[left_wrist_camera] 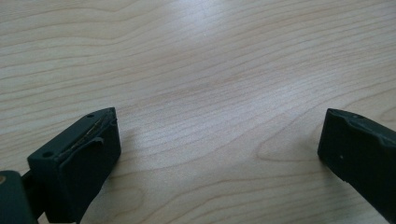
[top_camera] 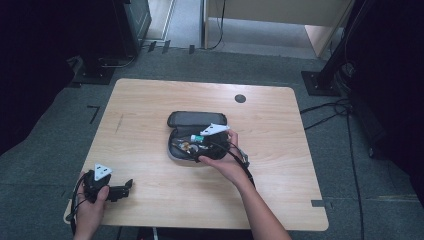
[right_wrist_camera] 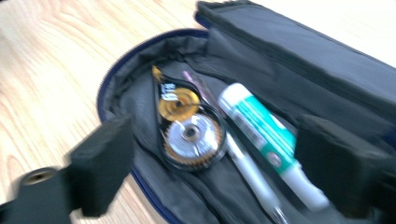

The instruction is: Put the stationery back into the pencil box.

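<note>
I have the right gripper (right_wrist_camera: 212, 161) hovering over the open pencil case (top_camera: 196, 120), jaws spread wide with nothing between them. The case lies near the middle of the table (top_camera: 150, 105). Inside it I see a correction tape dispenser (right_wrist_camera: 189, 126), a white-and-green tube (right_wrist_camera: 261, 135) beside it, and what may be a pen under the blur. To pick cleanly I would straddle a single item and close slowly, clear of the fabric. My left gripper (left_wrist_camera: 219, 149) rests well toward the case's near-left, wide open and empty over bare wood. Grey carpet and cables surround the table.
</note>
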`<state>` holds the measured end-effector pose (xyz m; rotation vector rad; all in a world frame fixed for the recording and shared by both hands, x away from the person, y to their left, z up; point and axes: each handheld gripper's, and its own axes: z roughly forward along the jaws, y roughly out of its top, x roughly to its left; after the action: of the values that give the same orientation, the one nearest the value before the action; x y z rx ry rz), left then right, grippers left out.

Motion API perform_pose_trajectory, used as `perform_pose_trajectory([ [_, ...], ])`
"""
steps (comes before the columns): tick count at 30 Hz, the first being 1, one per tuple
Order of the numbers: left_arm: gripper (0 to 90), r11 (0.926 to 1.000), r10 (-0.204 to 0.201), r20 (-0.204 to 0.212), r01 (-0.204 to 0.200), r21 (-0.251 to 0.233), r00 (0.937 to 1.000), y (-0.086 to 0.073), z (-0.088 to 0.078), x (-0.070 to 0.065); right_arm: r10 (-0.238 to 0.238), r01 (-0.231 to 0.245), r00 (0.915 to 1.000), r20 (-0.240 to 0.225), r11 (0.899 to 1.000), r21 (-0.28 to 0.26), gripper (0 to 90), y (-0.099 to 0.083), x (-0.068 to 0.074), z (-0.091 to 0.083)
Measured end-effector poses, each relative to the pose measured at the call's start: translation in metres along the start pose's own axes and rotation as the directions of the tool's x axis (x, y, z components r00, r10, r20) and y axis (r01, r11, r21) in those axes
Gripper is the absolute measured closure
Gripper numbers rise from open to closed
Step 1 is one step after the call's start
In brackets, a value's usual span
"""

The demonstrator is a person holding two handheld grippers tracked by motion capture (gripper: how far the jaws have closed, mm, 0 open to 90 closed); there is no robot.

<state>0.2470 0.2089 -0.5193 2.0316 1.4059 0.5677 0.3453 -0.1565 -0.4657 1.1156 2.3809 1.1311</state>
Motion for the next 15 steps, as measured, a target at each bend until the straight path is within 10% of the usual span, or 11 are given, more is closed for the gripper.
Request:
perform_pose_trajectory([
  [15, 0.0, 1.0, 0.001, 0.0, -0.001, 0.001, 1.0, 0.0, 0.0, 0.0, 0.046, -0.043, 0.9965, 0.07, 0.998, -0.042, 0.0, -0.027, -0.015, -0.052],
])
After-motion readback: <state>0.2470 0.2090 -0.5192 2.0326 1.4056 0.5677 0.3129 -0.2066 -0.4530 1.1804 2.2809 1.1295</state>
